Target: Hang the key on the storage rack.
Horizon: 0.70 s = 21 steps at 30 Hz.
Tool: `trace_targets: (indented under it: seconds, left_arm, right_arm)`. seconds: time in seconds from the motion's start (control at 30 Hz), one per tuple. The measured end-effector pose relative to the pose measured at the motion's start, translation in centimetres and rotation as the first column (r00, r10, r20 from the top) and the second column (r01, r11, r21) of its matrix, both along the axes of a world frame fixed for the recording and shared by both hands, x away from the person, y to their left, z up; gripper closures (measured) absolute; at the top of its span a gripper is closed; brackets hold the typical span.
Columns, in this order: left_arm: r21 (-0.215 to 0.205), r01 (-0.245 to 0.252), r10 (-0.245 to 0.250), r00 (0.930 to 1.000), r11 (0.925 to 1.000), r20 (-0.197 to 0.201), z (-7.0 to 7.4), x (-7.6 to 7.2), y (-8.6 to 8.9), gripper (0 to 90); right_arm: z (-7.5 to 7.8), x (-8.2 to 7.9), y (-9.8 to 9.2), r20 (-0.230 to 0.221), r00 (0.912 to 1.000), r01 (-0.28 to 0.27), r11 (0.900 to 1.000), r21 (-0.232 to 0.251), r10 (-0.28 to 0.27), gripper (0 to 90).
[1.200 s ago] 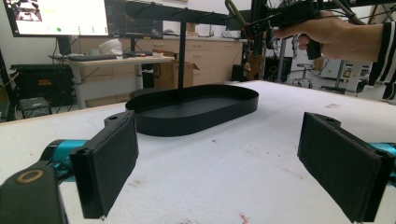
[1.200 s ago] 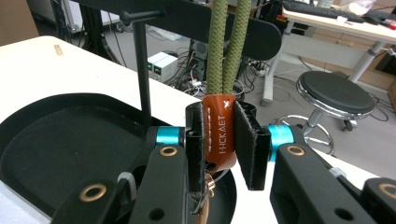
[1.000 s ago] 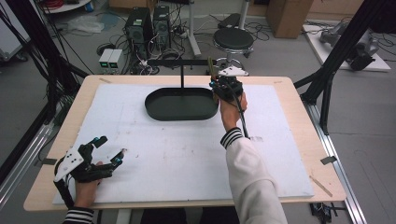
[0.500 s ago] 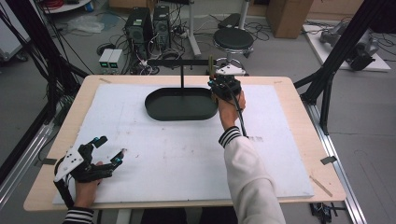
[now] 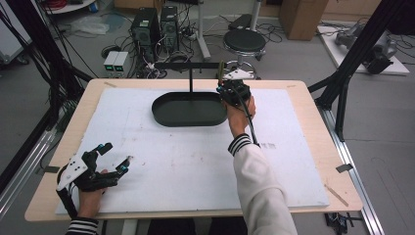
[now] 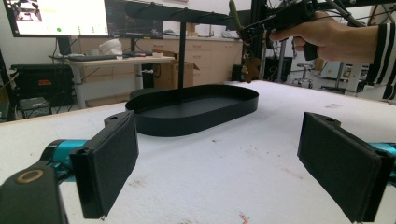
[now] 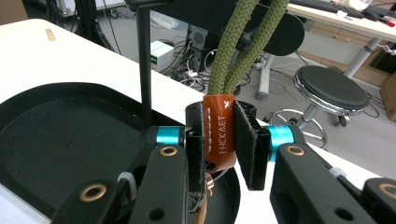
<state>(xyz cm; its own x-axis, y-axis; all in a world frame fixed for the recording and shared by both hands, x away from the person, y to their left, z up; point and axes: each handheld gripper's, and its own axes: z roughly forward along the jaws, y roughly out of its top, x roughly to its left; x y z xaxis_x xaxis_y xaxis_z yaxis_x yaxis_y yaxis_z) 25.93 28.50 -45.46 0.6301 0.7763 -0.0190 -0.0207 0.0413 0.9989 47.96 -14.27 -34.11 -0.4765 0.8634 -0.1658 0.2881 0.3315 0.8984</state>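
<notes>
A black oval tray (image 5: pixel 166 115) with an upright post and a crossbar (image 5: pixel 186 65) stands at the back middle of the table. My right gripper (image 5: pixel 226 87) is raised at the crossbar's right end and shut on the orange leather tab (image 7: pixel 218 116) of a keychain. The keychain's green rope loop (image 7: pixel 233 51) rises from the tab to the bar end, and its keys (image 6: pixel 250 65) dangle below the right gripper (image 6: pixel 246 32). My left gripper (image 5: pixel 116 152) rests near the front left corner, open, with nothing between its pads (image 6: pixel 109 163).
A white sheet (image 5: pixel 195 161) covers most of the wooden table (image 5: pixel 313 105). Behind the far edge stand a black stool (image 5: pixel 247 41) and computer boxes (image 5: pixel 151 27) on the floor. Black frame posts (image 5: pixel 352 63) rise at both sides.
</notes>
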Motion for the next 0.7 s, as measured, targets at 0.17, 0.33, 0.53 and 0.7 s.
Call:
trace_targets:
  seconds: [0.17, 0.33, 0.53, 0.7]
  left_arm:
    - [0.0, 0.0, 0.0, 1.0, 1.0, 0.0, 0.0, 0.0, 0.0, 12.9]
    - [0.0, 0.001, -0.001, 1.0, 1.0, 0.0, 0.0, 0.0, 0.0, 12.8]
    - [0.002, 0.002, -0.002, 1.0, 1.0, -0.002, 0.0, 0.0, 0.0, 12.9]
    - [0.0, 0.001, -0.001, 1.0, 1.0, -0.001, 0.0, 0.0, 0.0, 12.8]
  right_arm:
    - [-0.3, 0.3, 0.0, -0.007, 1.0, 0.0, 1.0, -0.001, 0.0, 75.0]
    - [-0.7, 0.7, -0.1, -0.011, 0.9999, -0.001, 1.0, 0.012, 0.001, 75.0]
    - [-0.9, 0.9, 0.1, -0.024, 0.9996, -0.017, 1.0, 0.014, 0.017, 75.0]
    - [-1.2, 1.1, 0.0, -0.026, 0.9995, -0.016, 1.0, 0.015, 0.017, 75.0]
